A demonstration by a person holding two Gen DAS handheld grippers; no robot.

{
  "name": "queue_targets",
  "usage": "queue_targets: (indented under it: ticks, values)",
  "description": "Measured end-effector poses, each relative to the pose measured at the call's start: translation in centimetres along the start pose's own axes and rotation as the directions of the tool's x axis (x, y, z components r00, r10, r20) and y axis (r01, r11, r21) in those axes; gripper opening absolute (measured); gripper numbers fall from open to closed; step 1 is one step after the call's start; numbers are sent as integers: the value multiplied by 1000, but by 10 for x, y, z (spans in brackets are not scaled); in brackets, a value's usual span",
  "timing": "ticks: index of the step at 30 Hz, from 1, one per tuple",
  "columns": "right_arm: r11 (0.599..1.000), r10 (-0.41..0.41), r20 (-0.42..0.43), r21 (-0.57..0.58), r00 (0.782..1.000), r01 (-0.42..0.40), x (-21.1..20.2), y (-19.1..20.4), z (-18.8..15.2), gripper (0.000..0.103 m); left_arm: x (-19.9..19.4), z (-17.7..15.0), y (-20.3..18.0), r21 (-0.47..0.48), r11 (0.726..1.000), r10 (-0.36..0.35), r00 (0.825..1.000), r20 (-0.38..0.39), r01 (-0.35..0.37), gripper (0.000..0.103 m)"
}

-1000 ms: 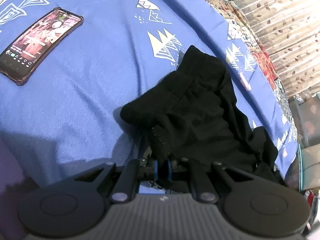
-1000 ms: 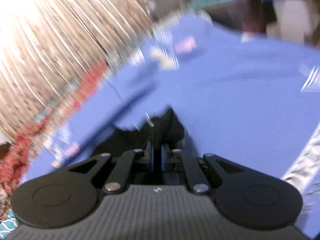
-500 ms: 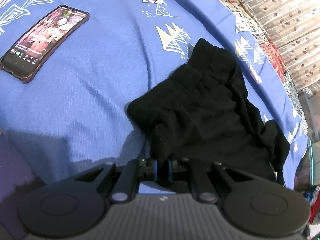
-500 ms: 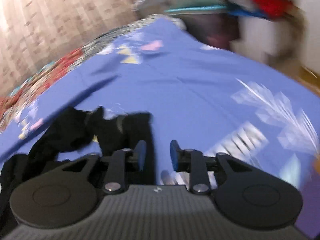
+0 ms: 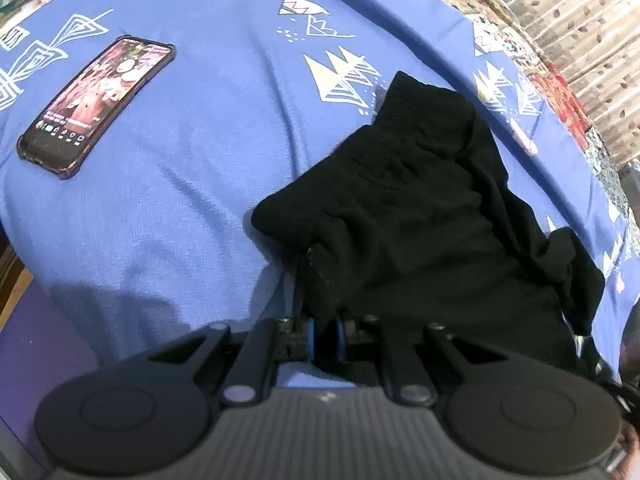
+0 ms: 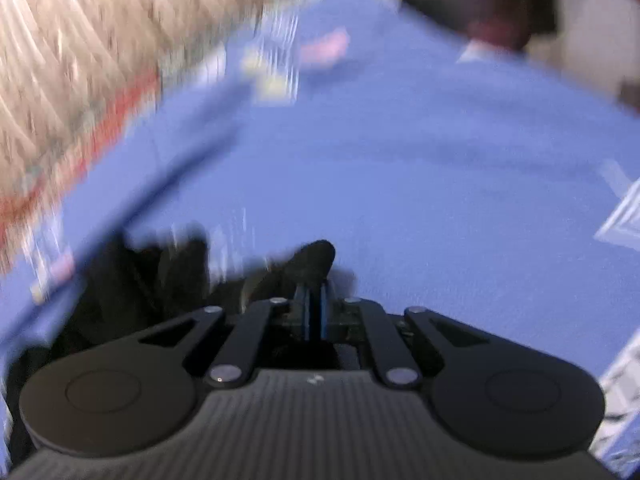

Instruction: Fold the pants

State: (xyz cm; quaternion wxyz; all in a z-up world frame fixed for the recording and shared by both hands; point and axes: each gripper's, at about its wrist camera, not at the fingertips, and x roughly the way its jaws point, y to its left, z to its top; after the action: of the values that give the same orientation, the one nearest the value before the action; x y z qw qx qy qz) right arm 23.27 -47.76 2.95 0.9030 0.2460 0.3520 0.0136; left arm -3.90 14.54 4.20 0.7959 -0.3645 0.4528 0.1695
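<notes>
Both grippers pinch the crumpled black knit pants (image 5: 420,216) on the blue patterned bedsheet (image 5: 208,168).

In the left wrist view, the left gripper (image 5: 323,334) has its 2 blue-tipped jaws clamped on a fold of the pants at the lower centre; the garment spreads up and to the right. A dark-cased smartphone (image 5: 98,104) with a lit screen lies in the upper left, well apart. In the blurred right wrist view, the right gripper (image 6: 314,312) is closed on a black tip of fabric at the lower centre.
</notes>
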Motion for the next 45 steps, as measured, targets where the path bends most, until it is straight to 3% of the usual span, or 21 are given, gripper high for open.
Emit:
queue_targets:
  ticks: [2,4,5,7,10,13,14,16,17,20,21,25,29,31,33,36,38,41,45]
  values:
    - [995,-64,152,90,986,51,-45,-24,15,7,-2,-2,4,-1,1000,-2,1000,10,2,9]
    - [983,-152,273,138,950,118,-88,-49,20,7,-2,-4,6,5,1000,-7,1000,10,7,9]
    - [975,-188,295,170,937,142,-106,-65,19,7,0,-6,7,5,1000,-18,1000,-1,18,9]
    - [962,-224,264,215,938,170,-123,-89,7,8,4,-9,6,9,1000,-19,1000,-17,20,9]
    - [930,-332,158,217,930,295,-126,-107,-28,9,10,-13,6,32,999,4,1000,-23,-3,9]
    - [900,-362,56,280,931,333,-122,-123,-57,14,6,-12,13,18,1000,-13,1000,-5,13,9]
    - [895,-370,56,290,927,340,-125,-123,-66,17,3,-11,15,13,1000,-23,1000,-1,23,9]
    - [888,-389,86,300,917,349,-133,-120,-70,34,0,-10,19,18,999,-44,999,-4,44,10]
    - [877,-416,109,311,903,367,-140,-121,-71,43,-1,-11,20,22,999,-47,999,-10,48,16]
    - [833,-492,186,383,851,398,-152,-118,-61,43,-7,-15,27,30,997,-70,997,-13,70,25]
    - [831,-493,203,399,846,388,-153,-117,-59,43,-11,-16,30,36,995,-91,996,-8,91,25]
    - [890,-408,247,323,879,322,-148,-92,-40,43,-42,-18,42,96,986,-147,985,87,139,24]
    - [960,-219,231,227,948,166,-122,-52,-13,43,-62,12,44,128,982,-160,971,179,138,24]
    - [977,-137,191,187,972,101,-99,-30,-3,43,-61,35,27,177,979,-138,967,216,100,25]
    - [987,-59,132,158,989,38,-69,-7,4,43,-50,60,3,254,964,-137,958,251,71,39]
    - [992,30,33,125,999,-34,-16,23,17,43,-17,96,-37,361,933,-122,946,301,6,59]
    - [996,32,-34,86,999,-29,21,41,23,43,13,117,-60,399,917,-122,949,291,-4,64]
    - [999,33,-122,29,992,-29,70,67,27,43,62,146,-92,417,909,-110,957,270,-13,79]
    - [1000,28,-178,-5,984,-29,119,85,28,46,107,155,-128,481,876,-116,962,247,-18,102]
